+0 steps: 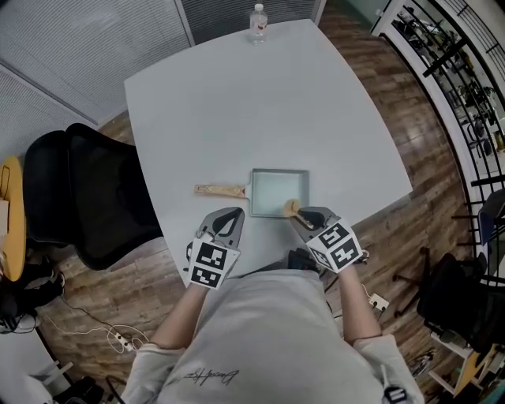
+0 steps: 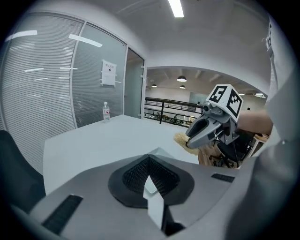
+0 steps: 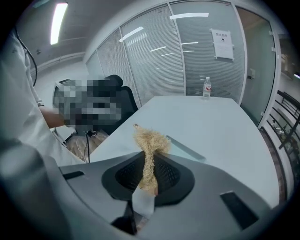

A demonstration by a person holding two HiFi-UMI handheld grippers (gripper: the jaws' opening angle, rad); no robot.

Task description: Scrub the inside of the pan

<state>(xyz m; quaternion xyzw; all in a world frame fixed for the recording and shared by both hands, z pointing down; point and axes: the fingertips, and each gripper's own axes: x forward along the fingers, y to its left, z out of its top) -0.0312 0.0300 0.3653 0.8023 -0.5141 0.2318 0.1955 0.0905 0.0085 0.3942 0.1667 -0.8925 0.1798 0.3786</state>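
Gripping scrubber (image 3: 150, 143) by pan (image 1: 278, 192), right tool (image 1: 304, 217) angled down | left tool (image 1: 229, 215) closed, empty

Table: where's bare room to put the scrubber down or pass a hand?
Widest free patch: the table between the bottle and the pan. Also bare right of the pan, out to the table's edge. Crowded: the near edge, with the left gripper, the right gripper holding the scrubber, and the pan's handle.
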